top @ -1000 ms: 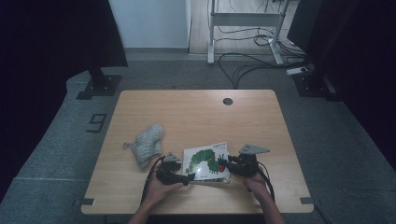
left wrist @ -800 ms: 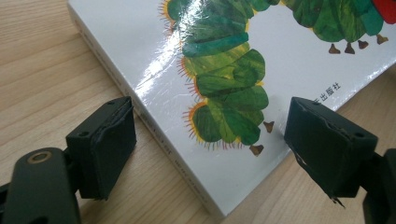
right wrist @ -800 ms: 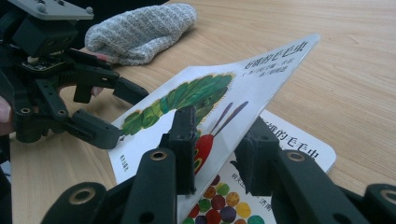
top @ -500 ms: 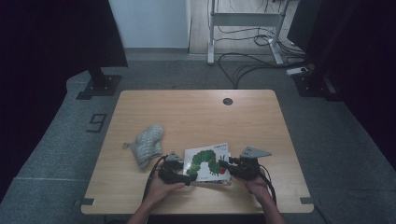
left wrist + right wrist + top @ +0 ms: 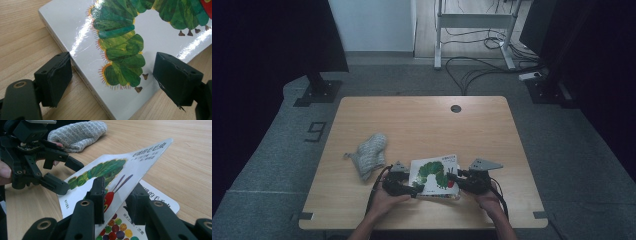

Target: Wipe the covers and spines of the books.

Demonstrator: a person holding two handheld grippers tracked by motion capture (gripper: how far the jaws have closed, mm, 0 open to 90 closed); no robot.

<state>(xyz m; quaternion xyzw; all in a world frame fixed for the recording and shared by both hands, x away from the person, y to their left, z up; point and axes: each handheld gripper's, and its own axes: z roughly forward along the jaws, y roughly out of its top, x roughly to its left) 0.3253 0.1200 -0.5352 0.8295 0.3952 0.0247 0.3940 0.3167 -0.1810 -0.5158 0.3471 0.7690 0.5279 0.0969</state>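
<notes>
Wooden worktop (image 5: 422, 120): right claw (image 5: 117, 202) pinches the glossy, bendy book (image 5: 435, 176) cover at its edge; left claw (image 5: 112, 75) gapes wide.

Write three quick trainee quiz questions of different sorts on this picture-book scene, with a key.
1. True or false: the right gripper has the front cover of the white caterpillar picture book between its jaws, lifted off the page below.
2. The left gripper is: A) open astride the book's corner, B) shut on the mitten, C) lifted high above the table.
3. What lies on the light wooden table to the left of the book?

Key: 1 true. 2 A. 3 the grey knitted mitten.
</notes>
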